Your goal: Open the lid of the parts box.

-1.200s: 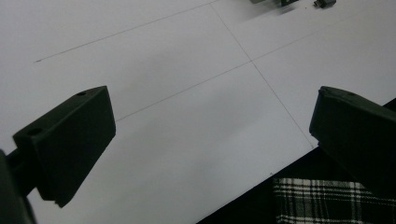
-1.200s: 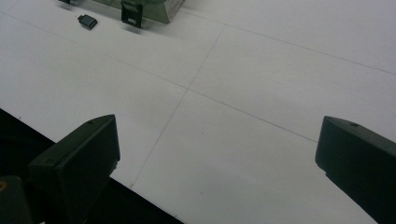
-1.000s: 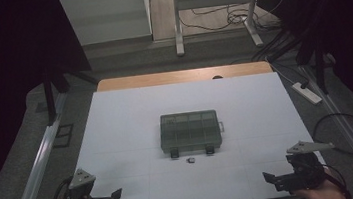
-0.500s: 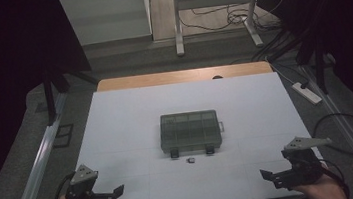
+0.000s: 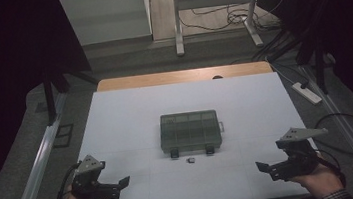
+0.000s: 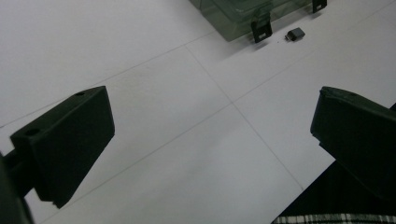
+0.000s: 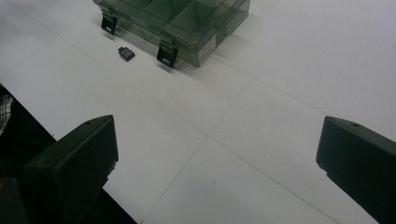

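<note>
A smoky clear compartment box (image 5: 189, 131) lies shut in the middle of the white table, two black latches on its near side. A small dark grey piece (image 5: 190, 160) rests on the table just in front of it; it also appears as the small piece (image 6: 295, 34) and the small piece (image 7: 125, 53) in the gripper views. The box (image 6: 243, 14) sits far ahead in the left gripper view, and the box (image 7: 182, 21) ahead in the right one. My left gripper (image 5: 118, 182) hovers open at the near left corner. My right gripper (image 5: 265, 168) hovers open at the near right. Nothing is between either pair of jaws.
The white table (image 5: 131, 114) has a wooden strip along its far edge. A power strip (image 5: 307, 92) and cables lie on the floor to the right. A metal rail (image 5: 36, 171) runs along the left side. Desk legs stand beyond the table.
Both grippers have crept slightly inward and forward over the near edge of the table. The box and the small piece have not moved.
</note>
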Demonstrator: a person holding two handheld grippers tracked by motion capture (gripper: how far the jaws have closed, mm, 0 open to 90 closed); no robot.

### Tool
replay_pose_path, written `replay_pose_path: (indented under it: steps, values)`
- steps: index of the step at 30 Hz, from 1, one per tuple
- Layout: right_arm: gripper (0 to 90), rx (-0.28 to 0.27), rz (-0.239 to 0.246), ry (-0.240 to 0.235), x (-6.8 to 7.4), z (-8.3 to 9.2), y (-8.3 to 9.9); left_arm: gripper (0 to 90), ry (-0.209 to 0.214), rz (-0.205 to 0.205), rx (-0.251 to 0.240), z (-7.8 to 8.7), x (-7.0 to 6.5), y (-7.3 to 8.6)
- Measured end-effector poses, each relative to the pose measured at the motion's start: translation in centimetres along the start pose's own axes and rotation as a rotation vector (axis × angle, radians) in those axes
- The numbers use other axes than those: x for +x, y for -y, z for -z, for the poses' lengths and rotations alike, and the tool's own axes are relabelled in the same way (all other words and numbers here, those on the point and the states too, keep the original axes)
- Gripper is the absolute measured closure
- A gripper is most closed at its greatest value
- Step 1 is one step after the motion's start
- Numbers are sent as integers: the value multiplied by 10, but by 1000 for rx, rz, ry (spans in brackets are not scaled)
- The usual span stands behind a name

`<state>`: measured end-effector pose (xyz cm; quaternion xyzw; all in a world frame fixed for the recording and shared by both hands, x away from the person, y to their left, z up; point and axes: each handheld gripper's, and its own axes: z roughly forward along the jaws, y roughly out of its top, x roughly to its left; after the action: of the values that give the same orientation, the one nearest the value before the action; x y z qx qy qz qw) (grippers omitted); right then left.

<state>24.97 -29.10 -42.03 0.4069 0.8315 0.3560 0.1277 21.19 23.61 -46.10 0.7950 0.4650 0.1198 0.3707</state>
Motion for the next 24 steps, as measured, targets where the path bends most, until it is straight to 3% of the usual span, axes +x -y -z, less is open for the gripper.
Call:
replay_pose_path:
  steps: [11, 18, 24]
  values:
    - [0, -5, 45, -11, -1, -14, -11, 0, -3, 5, 16, -13, -2, -13]
    - [0, -16, 46, -51, 3, -26, -20, 0, 12, 3, 10, -23, -5, -25]
    - [0, -14, 53, -53, 5, -35, -25, 6, 24, -2, 17, -32, -7, -31]
